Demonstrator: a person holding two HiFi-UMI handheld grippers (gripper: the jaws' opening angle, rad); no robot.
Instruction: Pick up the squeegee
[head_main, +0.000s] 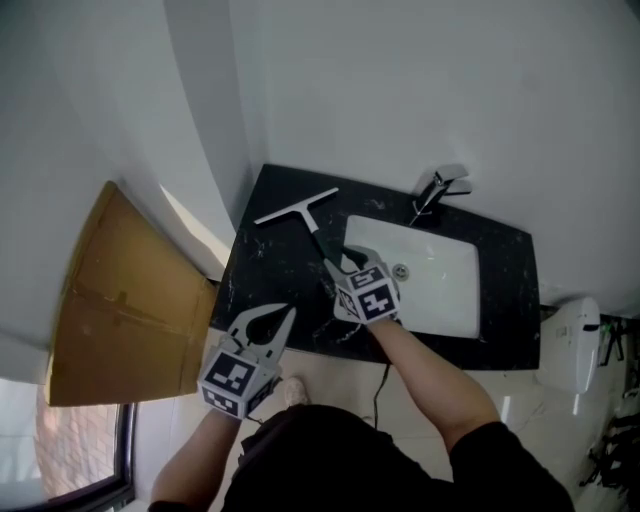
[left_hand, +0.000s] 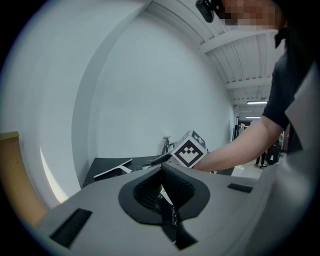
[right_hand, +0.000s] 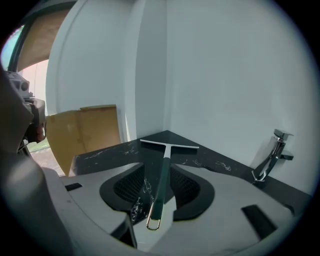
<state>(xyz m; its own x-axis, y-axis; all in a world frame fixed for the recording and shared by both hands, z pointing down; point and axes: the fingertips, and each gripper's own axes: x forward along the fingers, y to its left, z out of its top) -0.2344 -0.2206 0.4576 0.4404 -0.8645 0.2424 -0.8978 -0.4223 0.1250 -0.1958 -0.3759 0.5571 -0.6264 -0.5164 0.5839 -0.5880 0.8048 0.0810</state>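
On the black desk (head_main: 268, 272) beside the sink (head_main: 440, 292), our right gripper's (head_main: 347, 260) parted jaws straddle the lying squeegee's (right_hand: 163, 169) handle, left gripper's (head_main: 284, 317) jaws together; closing off-centre might skid it away.

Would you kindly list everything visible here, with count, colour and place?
squeegee: 1, white blade, dark green handle, on the countertop left of the sink
countertop: 1, black, against the wall
sink: 1, white, set into the countertop
faucet: 1, chrome, behind the sink
cardboard: 1 sheet, brown, left of the countertop
right gripper: 1, grey, jaws apart astride the squeegee handle
left gripper: 1, grey, jaws together, empty
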